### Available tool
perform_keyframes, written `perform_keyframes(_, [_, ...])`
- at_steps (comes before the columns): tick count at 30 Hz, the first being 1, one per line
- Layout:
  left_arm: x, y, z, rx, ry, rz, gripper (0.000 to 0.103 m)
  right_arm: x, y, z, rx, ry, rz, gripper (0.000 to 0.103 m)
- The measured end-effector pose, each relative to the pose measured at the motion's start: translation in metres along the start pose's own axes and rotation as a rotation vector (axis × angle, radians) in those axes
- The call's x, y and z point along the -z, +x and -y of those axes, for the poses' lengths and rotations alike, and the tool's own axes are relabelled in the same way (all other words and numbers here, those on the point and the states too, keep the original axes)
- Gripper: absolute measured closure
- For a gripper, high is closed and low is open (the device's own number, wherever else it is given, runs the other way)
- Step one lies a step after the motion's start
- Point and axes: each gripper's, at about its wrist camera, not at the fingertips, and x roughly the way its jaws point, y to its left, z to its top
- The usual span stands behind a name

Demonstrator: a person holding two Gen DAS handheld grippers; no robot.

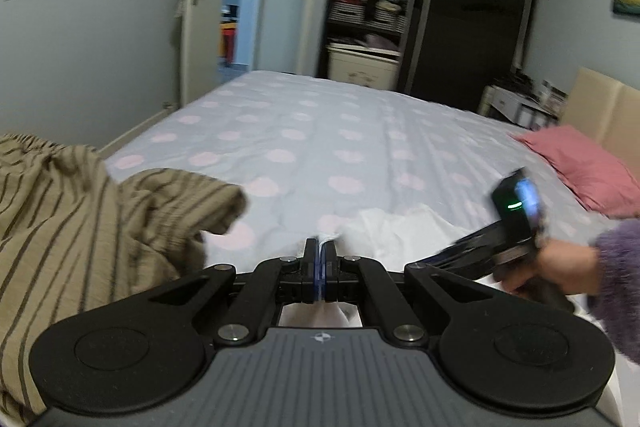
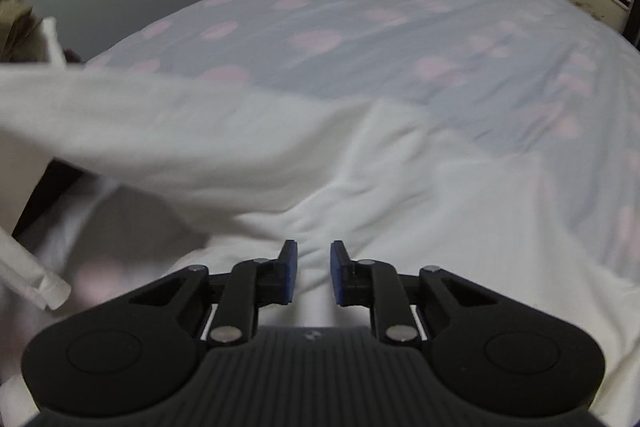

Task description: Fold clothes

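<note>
The left gripper (image 1: 321,247) is closed on an edge of the white garment (image 1: 400,231), which lies on the dotted bedsheet (image 1: 320,131). A striped olive garment (image 1: 80,227) lies to the left. The right gripper (image 1: 492,247), blurred, is hand-held at right.

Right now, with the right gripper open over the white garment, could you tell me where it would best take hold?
I would grip the raised fold ridge of the white garment, just ahead of the right gripper, coming in low from the near edge of the bed. The cloth bunches upward there, giving the open jaws something to close around. The left gripper already pinches another edge.
</note>
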Motion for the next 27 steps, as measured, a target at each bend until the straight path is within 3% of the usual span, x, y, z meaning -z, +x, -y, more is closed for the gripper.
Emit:
perform_keyframes(5, [0.003, -0.01, 0.027, 0.114, 0.099, -0.06, 0.103, 0.001, 0.038, -0.002, 0.026, 0.05, -0.03, 0.087])
perform_keyframes(9, [0.013, -0.009, 0.05, 0.352, 0.143, -0.195, 0.103, 0.003, 0.045, 0.002, 0.035, 0.087, -0.041, 0.089])
perform_keyframes(13, [0.041, 0.008, 0.086, 0.516, 0.232, -0.369, 0.103, 0.009, 0.025, 0.017, 0.102, 0.099, -0.061, 0.085])
perform_keyframes(15, [0.063, 0.023, 0.104, 0.531, 0.265, -0.45, 0.103, 0.015, 0.011, 0.033, 0.15, 0.126, -0.075, 0.085])
perform_keyframes(19, [0.104, 0.049, 0.123, 0.457, 0.351, -0.539, 0.103, 0.028, -0.021, 0.059, 0.224, 0.209, -0.076, 0.082])
perform_keyframes(21, [0.116, 0.058, 0.125, 0.44, 0.365, -0.577, 0.101, 0.032, -0.037, 0.065, 0.25, 0.246, -0.055, 0.072])
perform_keyframes(22, [0.119, 0.059, 0.123, 0.444, 0.357, -0.597, 0.098, 0.032, -0.045, 0.067, 0.248, 0.266, -0.037, 0.065])
perform_keyframes(24, [0.117, 0.061, 0.112, 0.456, 0.313, -0.594, 0.077, 0.031, -0.056, 0.068, 0.238, 0.295, -0.004, 0.063])
perform_keyframes(27, [0.105, 0.057, 0.095, 0.445, 0.234, -0.543, 0.066, 0.025, -0.057, 0.066, 0.23, 0.304, 0.011, 0.062])
